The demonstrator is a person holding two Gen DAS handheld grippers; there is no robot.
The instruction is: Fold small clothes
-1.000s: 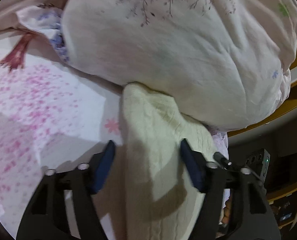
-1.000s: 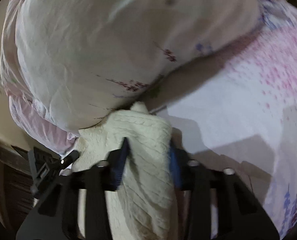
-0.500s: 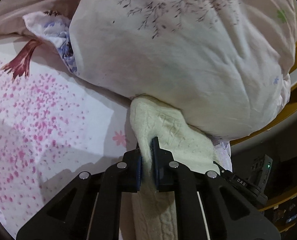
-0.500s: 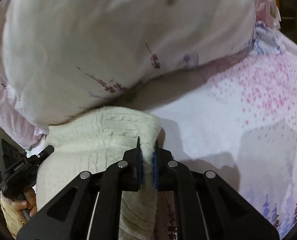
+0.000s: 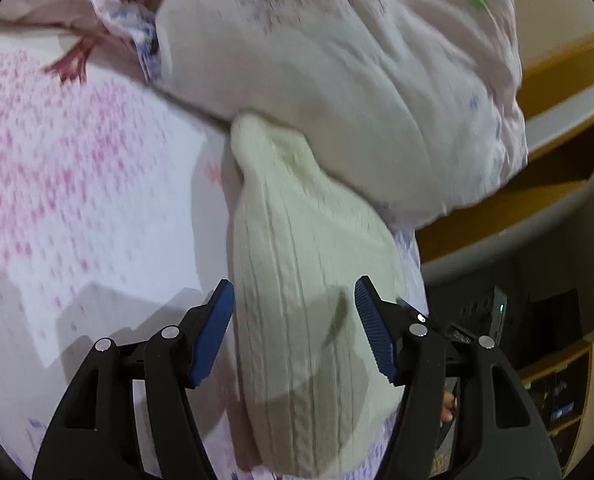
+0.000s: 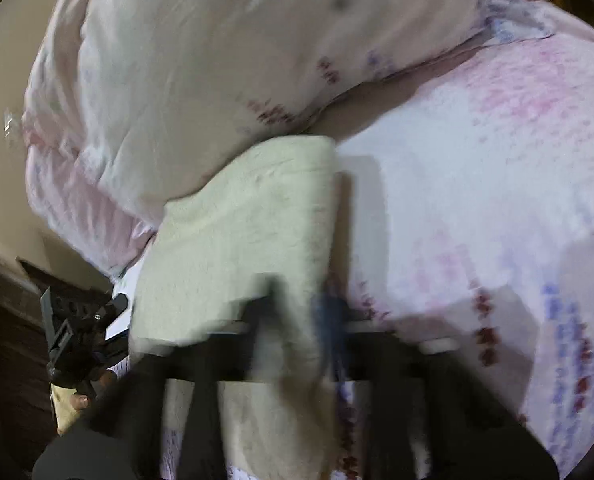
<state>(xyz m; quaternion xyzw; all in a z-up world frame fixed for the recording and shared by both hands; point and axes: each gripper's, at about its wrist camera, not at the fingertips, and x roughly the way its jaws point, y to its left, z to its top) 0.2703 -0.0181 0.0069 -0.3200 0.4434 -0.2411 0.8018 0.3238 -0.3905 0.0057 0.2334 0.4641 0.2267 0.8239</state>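
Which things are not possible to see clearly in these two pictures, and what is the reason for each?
- Right gripper, right wrist view: motion blur smears the fingers, so open or shut is unclear.
- Far end of the knit, both views: it runs under the pillow.
- Near end of the knit, left wrist view: cut off by the bottom edge, behind the open left gripper.
- Sheet pattern, right wrist view: blurred.
- Dark shelves, left wrist view: contents too small and dim.

My left gripper (image 5: 291, 312): black frame, blue ribbed pads (image 5: 211, 338). Knit garment (image 5: 305, 320) cream, vertical rib lines. Bedsheet (image 5: 77, 184) white, pink speckle print. Duvet (image 5: 337, 72) pale pink-white, dark twig print, small green and blue marks. My right gripper (image 6: 297, 312) black, blurred.
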